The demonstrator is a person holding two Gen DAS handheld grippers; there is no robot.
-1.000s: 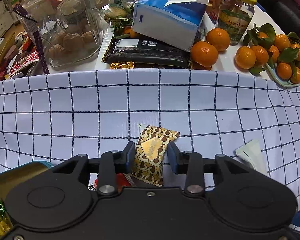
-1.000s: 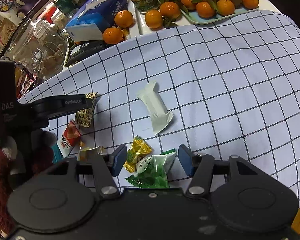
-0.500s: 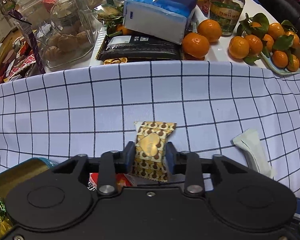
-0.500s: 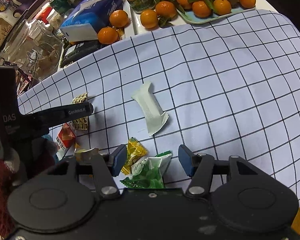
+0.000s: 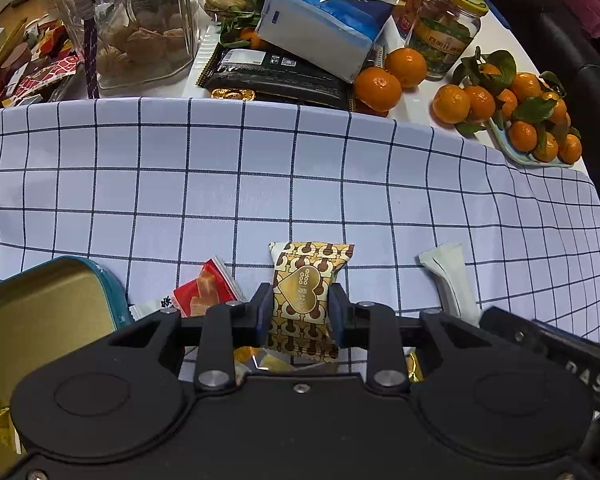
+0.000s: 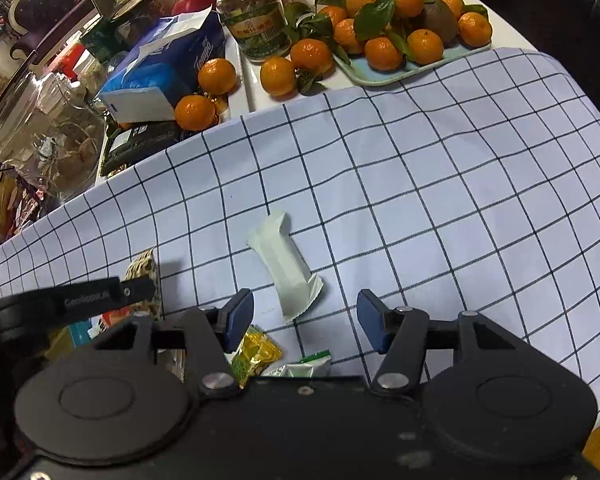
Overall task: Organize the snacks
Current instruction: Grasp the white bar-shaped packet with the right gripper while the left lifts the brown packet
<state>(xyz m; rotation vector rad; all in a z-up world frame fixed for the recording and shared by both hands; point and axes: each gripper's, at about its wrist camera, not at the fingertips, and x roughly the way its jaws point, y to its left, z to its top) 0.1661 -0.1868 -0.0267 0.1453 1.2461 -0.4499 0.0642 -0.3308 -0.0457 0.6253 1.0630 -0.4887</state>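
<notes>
1. While my left claw (image 5: pixel 300 312) has just been closing, it now pinches the brown heart-print snack packet (image 5: pixel 306 300).
2. I should lift gently toward the open gold tin (image 5: pixel 48 312) at its left.
3. My right claw (image 6: pixel 305 318) hangs spread; the white sachet (image 6: pixel 286 266) lies just ahead.

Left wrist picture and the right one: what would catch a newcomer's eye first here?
First, the gold-and-brown patterned snack packet, pinched between the left gripper's blue-padded fingers above the blue-checked white tablecloth. Then the bright orange tangerines heaped on a pale blue tray at the table's far edge. Beside the held packet lies a white wrapped bar, just ahead of the open right gripper.
</notes>
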